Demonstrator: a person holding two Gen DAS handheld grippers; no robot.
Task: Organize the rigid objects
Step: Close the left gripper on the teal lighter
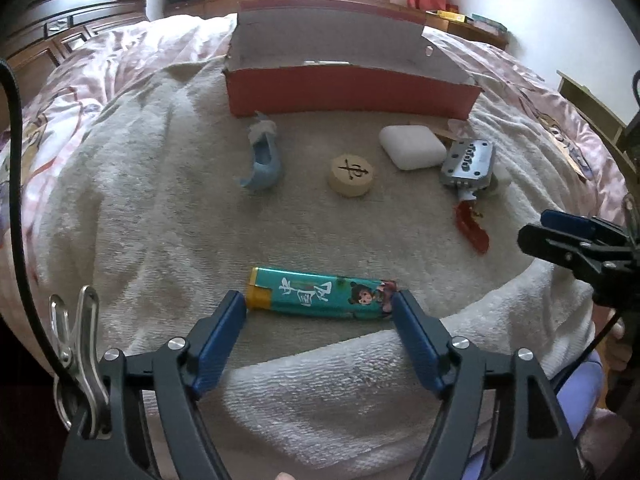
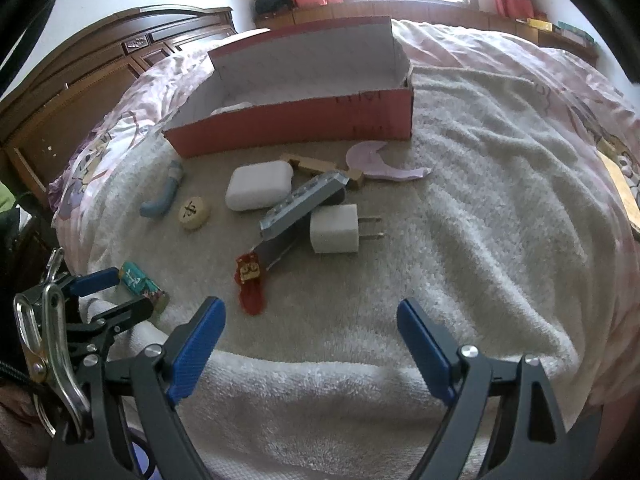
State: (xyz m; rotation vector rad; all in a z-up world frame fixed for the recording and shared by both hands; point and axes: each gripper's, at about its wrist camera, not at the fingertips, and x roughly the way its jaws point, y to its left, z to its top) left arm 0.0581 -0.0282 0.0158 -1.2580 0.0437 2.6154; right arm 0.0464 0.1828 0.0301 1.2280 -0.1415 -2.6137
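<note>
A teal lighter [image 1: 320,295] lies on the white towel [image 1: 160,220]. My left gripper [image 1: 320,304] is open, its blue fingertips at either end of the lighter; I cannot tell whether they touch it. It also shows in the right wrist view [image 2: 116,292], with the lighter [image 2: 142,285] between its fingers. My right gripper [image 2: 310,312] is open and empty, low over the towel near a red charm [image 2: 251,284]. The open red box [image 1: 348,92] stands at the back, with a white item inside [image 2: 232,109].
On the towel lie a blue figurine [image 1: 262,160], a round chess piece [image 1: 351,174], a white case [image 1: 412,146], a grey metal lock [image 1: 468,164], a white plug adapter [image 2: 336,229], a wooden piece [image 2: 308,164] and a lilac crescent [image 2: 374,160]. A wooden headboard [image 2: 80,92] stands left.
</note>
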